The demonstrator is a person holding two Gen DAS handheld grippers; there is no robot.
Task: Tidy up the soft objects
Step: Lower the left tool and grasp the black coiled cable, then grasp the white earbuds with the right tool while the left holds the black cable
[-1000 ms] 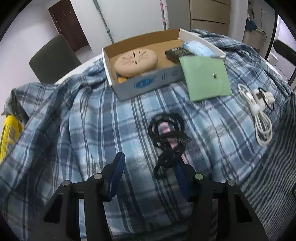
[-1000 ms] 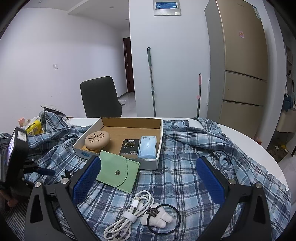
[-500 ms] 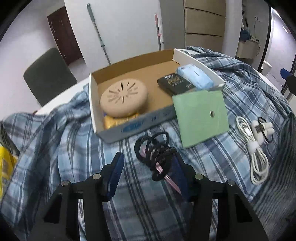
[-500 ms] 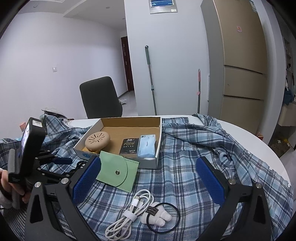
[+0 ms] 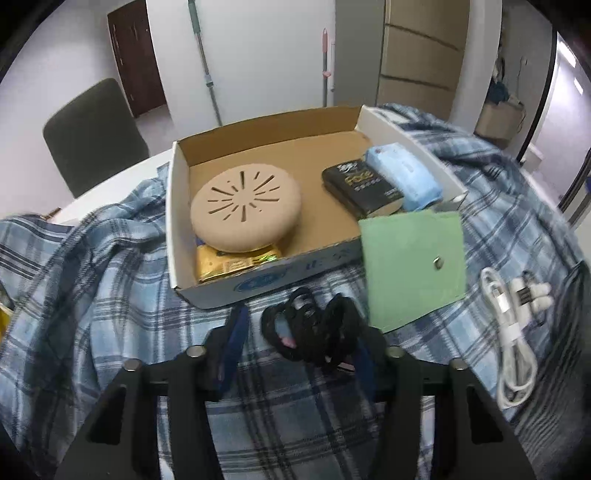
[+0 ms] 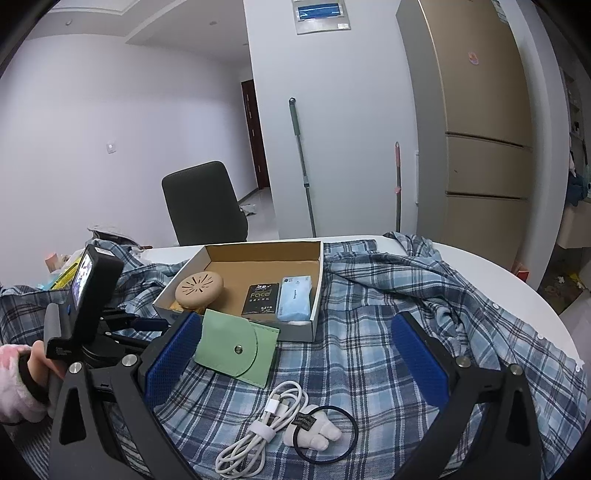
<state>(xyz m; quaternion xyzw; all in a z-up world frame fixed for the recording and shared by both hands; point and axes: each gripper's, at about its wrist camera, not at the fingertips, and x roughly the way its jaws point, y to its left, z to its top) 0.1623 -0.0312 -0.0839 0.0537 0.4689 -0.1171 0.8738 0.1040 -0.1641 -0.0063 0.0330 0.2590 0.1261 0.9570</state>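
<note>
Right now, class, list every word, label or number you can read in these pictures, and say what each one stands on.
"Face": on the black pack in the box.
Smaller print on the black pack: too small to read.
Blue oval mark on the box front: blurred, unreadable.
Print on the blue pack: too small to read.
Gold packet under the tan disc: blurred, unreadable.
Tag on the hair tie: too small to read.
Blue wall panel: unreadable.

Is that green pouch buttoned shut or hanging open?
Shut. The green pouch has its rounded flap lying flat over the front, with the snap pressed in place.
</note>
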